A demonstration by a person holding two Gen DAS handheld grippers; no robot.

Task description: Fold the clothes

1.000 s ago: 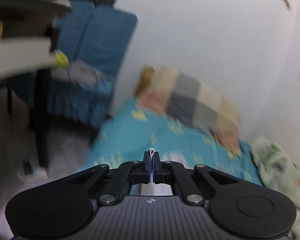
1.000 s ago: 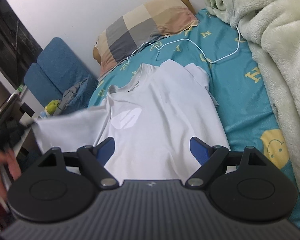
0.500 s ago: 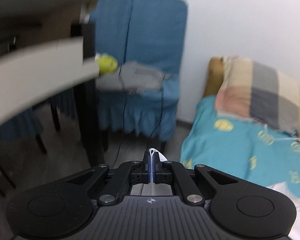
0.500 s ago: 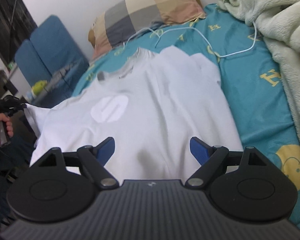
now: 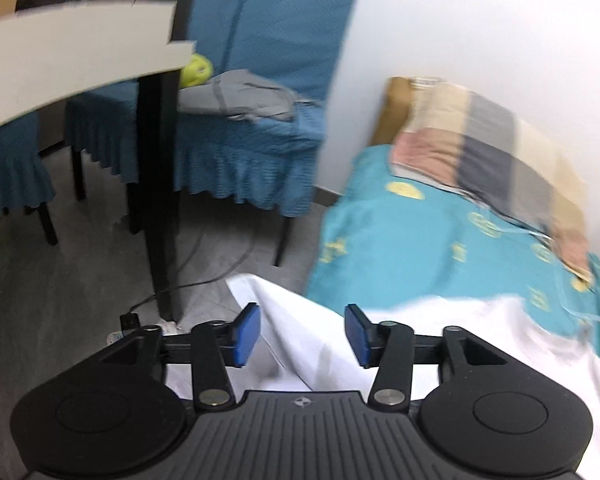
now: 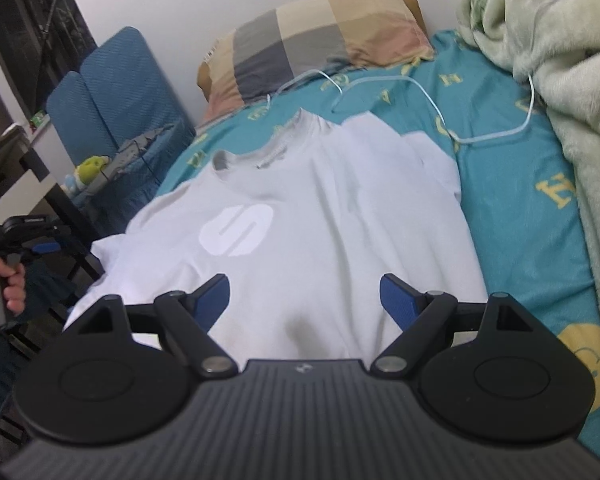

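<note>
A white T-shirt with a pale logo lies face up on the teal bed sheet, collar toward the pillow. Its left sleeve hangs over the bed edge. My left gripper is at that edge with its jaws opening. The sleeve cloth lies between and beneath the blue pads, which do not press on it. In the right wrist view the left gripper shows at the far left, held by a hand. My right gripper hovers open over the shirt's lower hem, holding nothing.
A checked pillow lies at the bed's head, with a white cable on the sheet below it. A fluffy green blanket fills the right side. Beside the bed stand blue-covered chairs, a grey garment and a black table leg.
My left gripper, shut on the sleeve before, has opened and sunk toward the bed edge. The sleeve, held out in the air earlier, now droops. The right gripper stayed open.
</note>
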